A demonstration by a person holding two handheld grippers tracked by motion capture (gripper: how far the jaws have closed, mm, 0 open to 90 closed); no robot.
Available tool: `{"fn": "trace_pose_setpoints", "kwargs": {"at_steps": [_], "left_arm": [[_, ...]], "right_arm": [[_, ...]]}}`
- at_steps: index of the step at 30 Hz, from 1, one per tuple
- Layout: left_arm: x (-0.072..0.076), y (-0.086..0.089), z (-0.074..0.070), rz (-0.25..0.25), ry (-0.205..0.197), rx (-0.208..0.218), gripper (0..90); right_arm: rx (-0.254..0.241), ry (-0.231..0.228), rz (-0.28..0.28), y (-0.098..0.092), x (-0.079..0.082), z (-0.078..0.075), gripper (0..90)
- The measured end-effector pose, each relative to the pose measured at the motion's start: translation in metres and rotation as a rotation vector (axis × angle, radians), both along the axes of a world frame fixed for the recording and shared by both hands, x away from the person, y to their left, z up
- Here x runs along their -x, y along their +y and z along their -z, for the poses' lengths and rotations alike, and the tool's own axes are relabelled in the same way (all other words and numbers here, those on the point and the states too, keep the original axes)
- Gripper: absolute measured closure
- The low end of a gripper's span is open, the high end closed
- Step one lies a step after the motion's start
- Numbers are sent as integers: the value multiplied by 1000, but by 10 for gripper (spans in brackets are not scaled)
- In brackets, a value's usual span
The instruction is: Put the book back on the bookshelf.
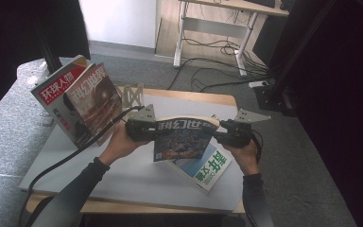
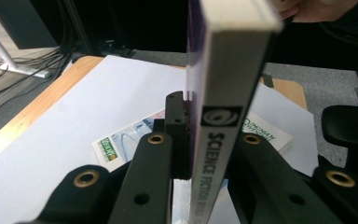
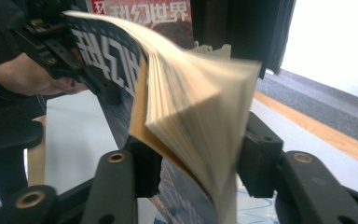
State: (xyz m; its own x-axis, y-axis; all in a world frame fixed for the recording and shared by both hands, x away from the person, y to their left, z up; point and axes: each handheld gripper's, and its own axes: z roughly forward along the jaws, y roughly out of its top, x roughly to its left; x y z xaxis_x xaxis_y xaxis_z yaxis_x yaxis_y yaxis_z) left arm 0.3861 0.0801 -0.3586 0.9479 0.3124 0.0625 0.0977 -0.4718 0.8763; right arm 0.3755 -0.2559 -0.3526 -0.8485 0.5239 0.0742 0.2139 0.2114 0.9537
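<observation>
so the left gripper [image 1: 139, 128] is clamped tight on the spine edge of the science fiction magazine [image 1: 182, 137], which is being held up in the air over the white table mat [image 1: 123, 175], upright with the cover facing the person. in the left gripper view the spine [image 2: 219, 140] stands pinched between the two black jaws, pads hard against it, so that end looks solid.

the right gripper [image 1: 227, 132] is on the open page edge. in the right gripper view the pages [image 3: 200, 116] are fanned out and bulging between the jaws, which sit partway closed around the bundle. i can't tell if the pads really bite or just brush the paper.

what could go wrong, imo: that loose fan is the weak spot. if the right jaws only catch a few sheets, the rest could flop open, or a page could crease or tear once the hands pull apart. and with the weight hanging off the spine grip, the magazine might sag or twist.

below it another magazine [image 1: 203, 168] lies flat on the mat, so a drop lands right there. two more magazines [image 1: 75, 99] lean upright in the rack [image 1: 131, 96] at the back left, well apart from this.
</observation>
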Motion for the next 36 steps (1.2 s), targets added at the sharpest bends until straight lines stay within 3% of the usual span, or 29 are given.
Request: {"fn": "trace_pose_setpoints", "kwargs": {"at_steps": [12, 22, 25, 30, 31, 32, 33, 34, 36], "left_arm": [[-5, 0, 0, -27, 15, 9, 820], [-5, 0, 0, -31, 16, 9, 819], [-4, -1, 0, -28, 16, 11, 819], [-4, 0, 0, -30, 13, 6, 820], [-4, 0, 0, -30, 13, 6, 819], [-3, 0, 0, -28, 11, 4, 820], [-3, 0, 0, -28, 11, 4, 820], [-3, 0, 0, -28, 9, 3, 820], [-3, 0, 0, -30, 6, 1, 820]], "right_arm": [[-5, -67, 35, -8, 11, -16, 675], [14, -84, 66, -5, 13, -22, 726], [51, -116, 117, -1, 16, -24, 791], [155, -216, 221, 14, 27, -26, 806], [155, -216, 221, 14, 27, -26, 806], [203, -270, 261, 20, 32, -25, 807], [203, -270, 261, 20, 32, -25, 807], [253, -317, 300, 26, 36, -24, 810], [280, -343, 333, 31, 38, -22, 811]]}}
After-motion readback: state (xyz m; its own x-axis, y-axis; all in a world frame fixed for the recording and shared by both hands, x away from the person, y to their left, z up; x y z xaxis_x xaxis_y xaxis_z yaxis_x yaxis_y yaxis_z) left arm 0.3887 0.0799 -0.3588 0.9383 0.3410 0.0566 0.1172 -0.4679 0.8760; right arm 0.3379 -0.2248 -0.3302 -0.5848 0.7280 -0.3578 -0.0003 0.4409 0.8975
